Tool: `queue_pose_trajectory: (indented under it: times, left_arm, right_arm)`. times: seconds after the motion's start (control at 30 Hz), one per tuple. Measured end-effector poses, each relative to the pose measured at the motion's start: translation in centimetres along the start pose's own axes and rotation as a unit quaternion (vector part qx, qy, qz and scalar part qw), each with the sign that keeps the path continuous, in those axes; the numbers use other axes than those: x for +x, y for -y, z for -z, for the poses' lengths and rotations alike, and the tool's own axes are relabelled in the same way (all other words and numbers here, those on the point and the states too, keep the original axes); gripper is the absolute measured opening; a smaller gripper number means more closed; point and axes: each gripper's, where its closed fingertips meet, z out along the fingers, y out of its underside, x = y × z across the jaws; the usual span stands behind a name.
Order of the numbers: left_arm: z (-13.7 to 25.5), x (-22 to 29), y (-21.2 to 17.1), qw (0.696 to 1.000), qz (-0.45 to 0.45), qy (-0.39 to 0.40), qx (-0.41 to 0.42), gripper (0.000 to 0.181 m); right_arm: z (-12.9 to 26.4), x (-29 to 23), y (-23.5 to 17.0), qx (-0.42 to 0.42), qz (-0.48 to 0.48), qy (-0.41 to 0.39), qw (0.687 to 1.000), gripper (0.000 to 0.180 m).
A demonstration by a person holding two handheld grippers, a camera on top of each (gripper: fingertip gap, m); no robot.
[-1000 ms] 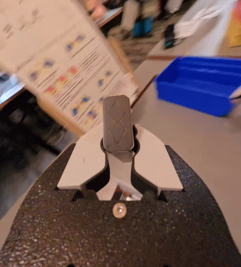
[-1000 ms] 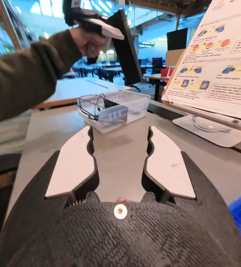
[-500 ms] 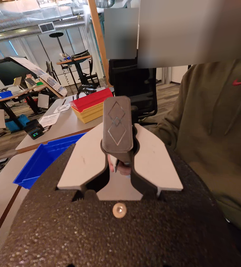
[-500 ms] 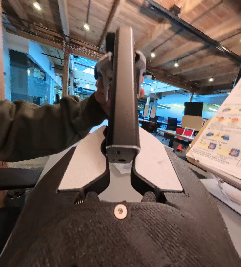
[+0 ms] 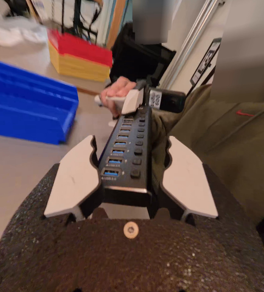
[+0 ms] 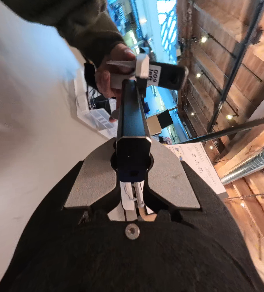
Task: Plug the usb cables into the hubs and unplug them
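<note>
A long black USB hub [image 5: 125, 158] with a row of blue ports and small buttons runs away from my left gripper [image 5: 131, 140]. The left gripper is open: its white fingers stand wide apart on either side of the hub's near end. No cable shows in any port. My right gripper [image 5: 134, 102] holds the hub's far end, with a hand behind it. In the right wrist view my right gripper [image 6: 133, 151] is shut on the end of the hub [image 6: 131, 113], held in the air. The left gripper [image 6: 137, 75] shows at the hub's other end.
A blue bin [image 5: 25, 101] stands on the grey table [image 5: 17, 165] to the left, with stacked red and yellow bins [image 5: 80, 58] behind it. A person in an olive sweatshirt [image 5: 223, 134] sits to the right. A clear compartment box [image 6: 96, 117] and an instruction sheet [image 6: 196, 161] show in the right wrist view. About 5 centimeters separates my left fingertips from my right.
My left gripper, shut on the hub before, has opened. My right gripper, open a second ago, has closed on the hub's other end. Both views have swung and the hub has turned.
</note>
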Motion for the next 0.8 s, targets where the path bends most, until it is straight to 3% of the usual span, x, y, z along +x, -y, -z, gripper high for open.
queue_pose_trajectory:
  times: [0.17, 0.4, 0.53, 0.67, 0.8]
  left_arm:
    - [-0.2, -0.5, -5.4, 0.992, 0.009, -0.020, -0.127, 0.072]
    - [0.4, -0.6, -9.8, 0.956, -0.039, -0.010, -0.289, 0.072]
    - [0.4, -1.8, -11.9, 0.929, -0.095, 0.022, -0.357, 0.071]
    - [-1.1, -2.3, -11.3, 0.956, -0.127, 0.031, -0.262, 0.071]
    - [-2.1, -3.6, -8.4, 0.984, -0.148, 0.072, -0.068, 0.070]
  right_arm:
    - [-0.5, -2.3, 0.5, -0.022, 0.059, 0.062, 0.996, 0.030]
    - [-0.3, -3.6, 0.4, -0.016, 0.042, 0.113, 0.993, 0.030]
    - [-0.3, -3.7, -0.6, -0.017, -0.004, 0.116, 0.993, 0.040]
    - [-0.2, -2.4, -1.3, 0.035, -0.181, 0.094, 0.978, 0.061]
    - [-1.1, -0.2, -3.3, 0.063, -0.416, 0.044, 0.906, 0.073]
